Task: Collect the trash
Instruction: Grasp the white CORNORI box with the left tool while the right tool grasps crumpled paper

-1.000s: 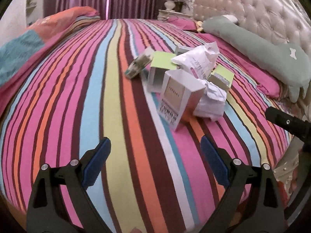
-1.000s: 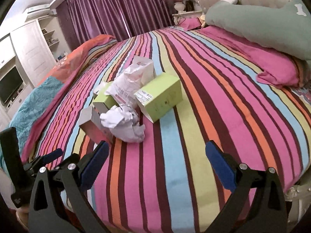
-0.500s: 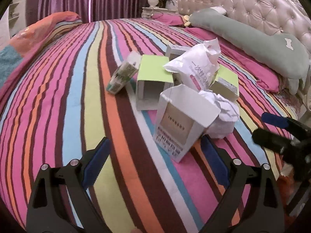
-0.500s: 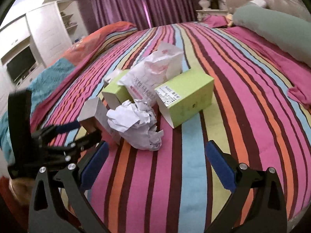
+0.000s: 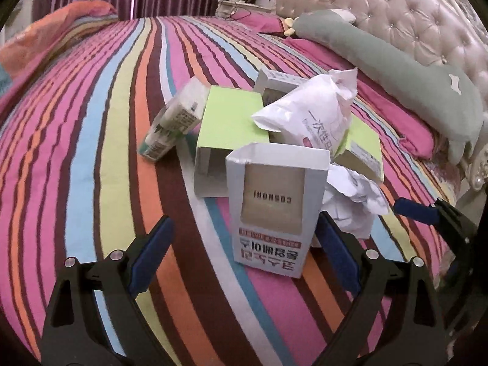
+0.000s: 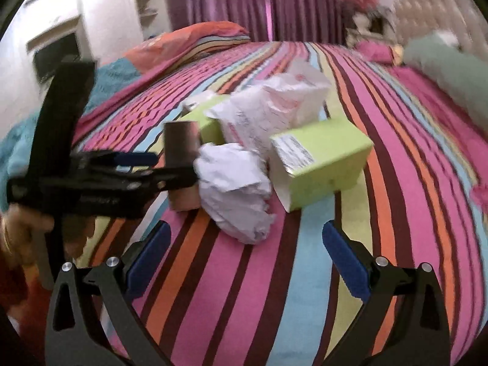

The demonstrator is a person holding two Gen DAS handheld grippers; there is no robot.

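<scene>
Trash pile sits mid-bed on the striped bedspread, all items touching or overlapping.

Left wrist view: left gripper spread wide, nothing between the fingers. The white carton stands upright with its open top up, its lower end just inside the gap and close to the right-hand finger (contact not resolvable). Behind it: an open-ended green box, a small tilted carton at the pile's left edge, a white plastic bag draped on top, a grey box partly hidden behind the bag. Crumpled paper lies against the white carton's right side. Only this view shows the tufted headboard and grey-green pillow clearly.

Right wrist view (motion-blurred): right gripper also wide open, empty, short of the crumpled paper. A second green box with a label end lies just right of the paper. The left gripper's body enters from the left, reaching the white carton; a white cabinet appears here only.
</scene>
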